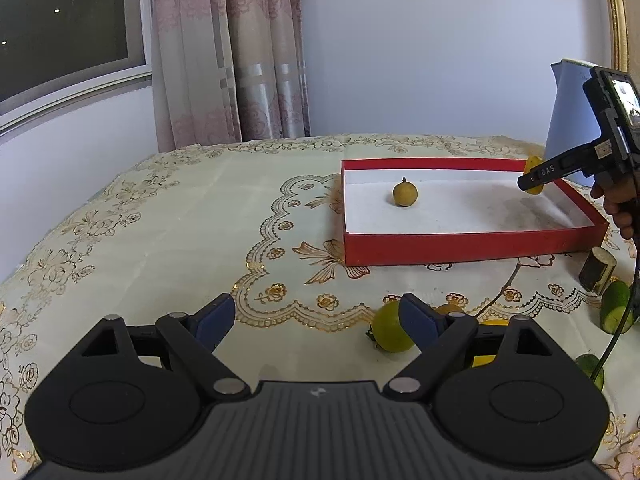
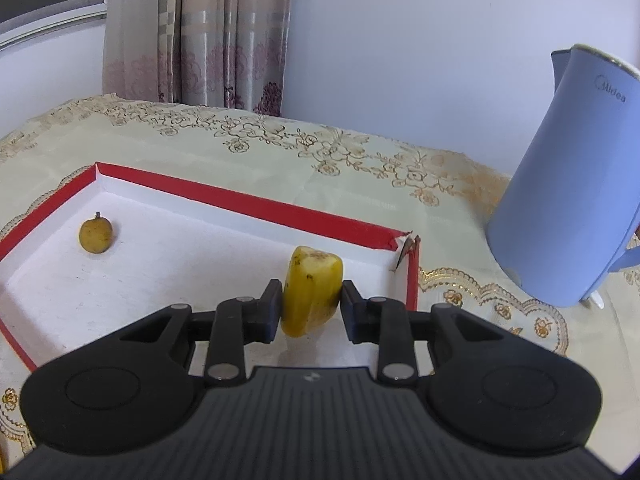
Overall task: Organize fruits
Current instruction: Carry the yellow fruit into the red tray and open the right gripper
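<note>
— So, what does each wrist view give that the other lacks?

— Only the left one takes in the patterned tablecloth [image 1: 160, 220] whole, and the loose fruit near its front edge: a green-yellow round fruit [image 1: 390, 330] just beside the left gripper [image 1: 316, 316], whose jaws stand wide with nothing between them, and green pieces [image 1: 618, 308] off to the right. The right view alone shows the grip up close.

— And the box?

— A shallow red box [image 2: 248, 200] with a white floor. The right gripper [image 2: 311, 304] hovers over its near right corner, clamped on a yellow fruit chunk [image 2: 312, 292] with brown specks.

— Anything inside already?

— One small round brownish fruit [image 2: 95, 236] with a stem, well apart from the chunk.

— Obstacles?

— A blue kettle [image 2: 568, 184] stands just beyond the box's torn corner.
</note>
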Demonstrator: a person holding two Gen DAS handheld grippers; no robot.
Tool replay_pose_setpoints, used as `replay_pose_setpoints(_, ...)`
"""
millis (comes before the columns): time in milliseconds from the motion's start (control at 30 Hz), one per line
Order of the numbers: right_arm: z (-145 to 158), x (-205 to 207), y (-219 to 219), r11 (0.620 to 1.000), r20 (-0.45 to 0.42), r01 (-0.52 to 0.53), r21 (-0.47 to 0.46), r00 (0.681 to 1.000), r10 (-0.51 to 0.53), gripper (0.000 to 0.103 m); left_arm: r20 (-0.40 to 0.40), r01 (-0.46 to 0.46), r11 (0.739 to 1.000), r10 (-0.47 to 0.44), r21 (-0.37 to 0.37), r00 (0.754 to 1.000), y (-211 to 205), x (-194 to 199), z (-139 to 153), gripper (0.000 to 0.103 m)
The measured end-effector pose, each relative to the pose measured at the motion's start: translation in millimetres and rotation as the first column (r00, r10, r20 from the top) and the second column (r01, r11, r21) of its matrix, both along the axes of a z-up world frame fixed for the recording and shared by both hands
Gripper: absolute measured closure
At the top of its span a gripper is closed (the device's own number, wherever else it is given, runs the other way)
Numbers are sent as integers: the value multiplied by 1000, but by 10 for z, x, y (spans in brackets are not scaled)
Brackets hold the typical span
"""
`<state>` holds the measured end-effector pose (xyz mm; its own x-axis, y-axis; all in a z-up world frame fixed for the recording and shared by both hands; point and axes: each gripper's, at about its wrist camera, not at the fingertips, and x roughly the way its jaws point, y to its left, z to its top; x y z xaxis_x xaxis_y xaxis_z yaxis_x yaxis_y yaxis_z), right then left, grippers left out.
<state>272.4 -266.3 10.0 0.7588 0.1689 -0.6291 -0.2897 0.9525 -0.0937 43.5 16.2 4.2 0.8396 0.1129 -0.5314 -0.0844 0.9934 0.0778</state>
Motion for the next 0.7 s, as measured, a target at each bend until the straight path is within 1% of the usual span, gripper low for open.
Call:
replay_pose_setpoints(67, -9, 16, 9, 1000, -4, 5, 0, 1000, -5, 70, -7, 3, 1000, -3, -5, 1000, 7, 7, -7, 14)
replay_pose_setpoints(133, -14, 26, 20, 1000, 2, 13, -1, 1000, -13, 47, -9, 7, 1000, -7, -8, 1000, 6, 4, -14, 14)
replay_pose_setpoints(167, -15, 25, 26, 1000, 7, 17, -7, 1000, -17, 42, -8, 10, 1000, -10, -8, 1000, 5, 0, -15, 14)
replay_pose_setpoints(200, -11, 12, 33, 1000, 15, 17, -11, 1000, -16, 41, -7, 9, 1000, -9, -9, 1000, 6, -5, -13, 14)
replay_pose_setpoints(300, 46, -53, 12, 999, 34, 37, -8, 999, -37, 44, -1, 15, 1000, -15, -12, 1000, 3, -28, -5, 14)
replay_pose_setpoints(367, 149, -195, -32, 999, 63, 44, 3, 997, -44, 45, 6, 26, 1000, -25, -13, 1000, -4, -53, 12, 14)
replay_pose_setpoints(433, 307, -477, -103, 999, 126, 42, 29, 991, -45, 44, 26, 49, 999, -49, -15, 998, -17, -97, 32, 14)
replay_pose_setpoints(533, 520, -1064, -244, 996, 228, 31, 84, 972, -49, 40, 43, 86, 996, -86, -4, 995, -63, -126, 33, 14)
replay_pose_setpoints(633, 627, -1616, -371, 992, 297, 36, 117, 952, -70, 40, 46, 96, 995, -96, 5, 994, -120, -113, 10, 14)
replay_pose_setpoints(700, 629, -1956, -450, 989, 328, 58, 140, 939, -101, 40, 46, 95, 995, -96, 27, 994, -169, -105, -13, 14)
